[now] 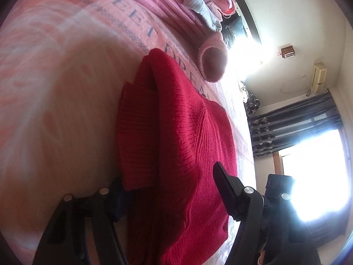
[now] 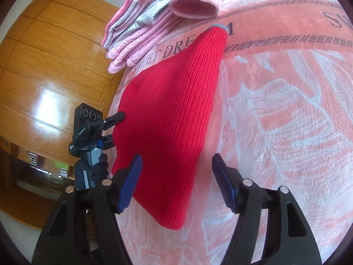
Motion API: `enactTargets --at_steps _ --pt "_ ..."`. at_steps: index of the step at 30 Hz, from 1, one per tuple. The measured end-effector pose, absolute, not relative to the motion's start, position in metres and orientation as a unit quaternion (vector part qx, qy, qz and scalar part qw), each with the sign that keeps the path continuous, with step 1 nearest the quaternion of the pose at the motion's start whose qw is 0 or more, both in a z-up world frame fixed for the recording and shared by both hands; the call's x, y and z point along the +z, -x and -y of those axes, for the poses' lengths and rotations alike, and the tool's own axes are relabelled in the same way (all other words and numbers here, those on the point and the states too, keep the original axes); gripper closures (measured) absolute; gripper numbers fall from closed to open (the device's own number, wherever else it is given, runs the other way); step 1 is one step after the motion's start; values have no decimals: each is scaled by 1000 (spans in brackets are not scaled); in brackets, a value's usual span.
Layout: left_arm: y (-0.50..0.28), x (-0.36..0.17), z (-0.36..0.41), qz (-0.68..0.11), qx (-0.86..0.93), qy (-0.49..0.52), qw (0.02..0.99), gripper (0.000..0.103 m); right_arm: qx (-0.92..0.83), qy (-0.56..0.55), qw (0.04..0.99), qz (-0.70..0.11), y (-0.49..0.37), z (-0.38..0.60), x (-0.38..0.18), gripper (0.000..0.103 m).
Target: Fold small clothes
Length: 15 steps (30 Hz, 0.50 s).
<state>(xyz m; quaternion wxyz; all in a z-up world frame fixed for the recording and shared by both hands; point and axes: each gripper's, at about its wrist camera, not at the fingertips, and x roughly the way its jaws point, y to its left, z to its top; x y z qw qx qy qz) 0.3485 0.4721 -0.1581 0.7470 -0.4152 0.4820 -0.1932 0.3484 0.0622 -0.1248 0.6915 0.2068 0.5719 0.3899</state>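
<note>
A pink blanket point(image 2: 275, 114) lettered "SWEET DREAM" is covering the bed and filling most of both views. On it a red knitted sweater point(image 2: 174, 119) is lying partly folded, its grey-edged cuff pointing toward 1 o'clock in the right wrist view. A stack of folded pink and striped clothes point(image 2: 136, 28) is sitting at 11 o'clock, beyond the sweater, with a pink knitted hat point(image 2: 196, 2) resting against it. The right gripper point(image 2: 176, 181) is standing wide apart: its left pad is lying over the sweater's near edge at 7 o'clock, its right pad over bare blanket at 5 o'clock, and neither is pinching cloth. The left gripper point(image 1: 167, 183), seen in its own view, is straddling the sweater's point(image 1: 176, 132) near end, one finger beneath a folded flap, jaws spread; whether any cloth is being gripped cannot be told.
</note>
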Motion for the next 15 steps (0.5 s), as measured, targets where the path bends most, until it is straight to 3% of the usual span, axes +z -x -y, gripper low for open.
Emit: enactTargets --at_steps 10,12,13,15 --pt "-357 -158 -444 -492 -239 393 739 33 386 -261 672 -575 -374 -79 -155 36" --pt "-359 -160 -438 -500 -232 372 747 41 388 -269 670 -573 -377 -87 -157 43" --pt "-358 -162 -438 -501 -227 372 748 50 387 -267 668 -576 -377 -91 -158 46" --pt "-357 -167 -444 -489 -229 396 742 57 381 -258 675 -576 -375 -94 -156 59"
